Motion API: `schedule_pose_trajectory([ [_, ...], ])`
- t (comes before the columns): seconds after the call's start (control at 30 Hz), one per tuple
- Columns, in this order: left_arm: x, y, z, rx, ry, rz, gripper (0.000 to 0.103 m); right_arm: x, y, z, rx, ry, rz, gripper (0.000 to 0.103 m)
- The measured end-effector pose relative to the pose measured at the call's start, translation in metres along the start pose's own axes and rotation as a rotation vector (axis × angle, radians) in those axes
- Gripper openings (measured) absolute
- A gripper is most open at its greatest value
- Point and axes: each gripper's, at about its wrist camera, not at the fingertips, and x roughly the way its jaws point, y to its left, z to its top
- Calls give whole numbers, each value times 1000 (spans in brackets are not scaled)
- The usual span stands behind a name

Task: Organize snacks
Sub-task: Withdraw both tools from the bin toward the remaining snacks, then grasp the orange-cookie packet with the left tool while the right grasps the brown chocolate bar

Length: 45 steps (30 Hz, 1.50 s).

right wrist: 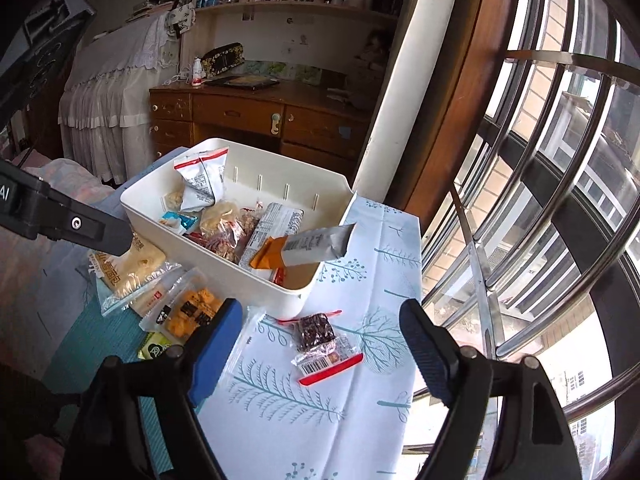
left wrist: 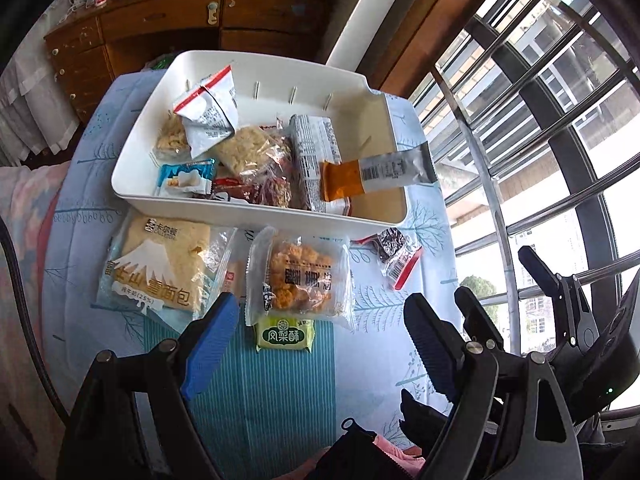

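Snacks (left wrist: 298, 280) lie w/ white bin (left wrist: 140, 184) behind; both grippers' fingers (left wrist: 210, 344) wide apart, empty.

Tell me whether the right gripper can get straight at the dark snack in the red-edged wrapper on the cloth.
Probably yes. The right gripper is open, and the dark snack lies alone on the tablecloth right between its fingers, clear of the white bin and the other packets.
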Motion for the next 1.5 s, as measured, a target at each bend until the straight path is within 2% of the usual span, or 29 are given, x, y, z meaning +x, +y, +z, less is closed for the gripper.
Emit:
schedule_pose_trajectory([
  [0.1, 23, -4, 3, -13, 73, 3, 84, 8, -6, -8, 2, 25, 1, 88],
  [0.23, 58, -9, 4, -17, 178, 5, 90, 22, -15, -21, 34, 71, 24, 89],
  [0.33, 82, -13, 5, -18, 236, 17, 90, 36, -21, -30, 70, 116, 52, 89],
  [0.63, 143, -13, 8, -61, 343, 109, 91, 73, -16, -49, 35, 173, 125, 89],
  [0.8, 166, -11, 11, -95, 374, 169, 91, 92, -17, -53, 5, 176, 143, 89],
  [0.97, 180, -15, 14, -92, 381, 206, 99, 114, -20, -56, -14, 161, 134, 89],
  [1.17, 198, -30, 19, -70, 387, 282, 102, 138, -21, -62, -18, 161, 165, 88],
  [1.27, 207, -32, 21, -67, 387, 332, 102, 146, -19, -63, -30, 157, 188, 82],
  [1.33, 213, -31, 22, -71, 389, 360, 102, 151, -17, -63, -39, 158, 201, 72],
  [1.5, 223, -27, 32, -105, 378, 391, 102, 157, -18, -63, -28, 162, 234, 68],
])
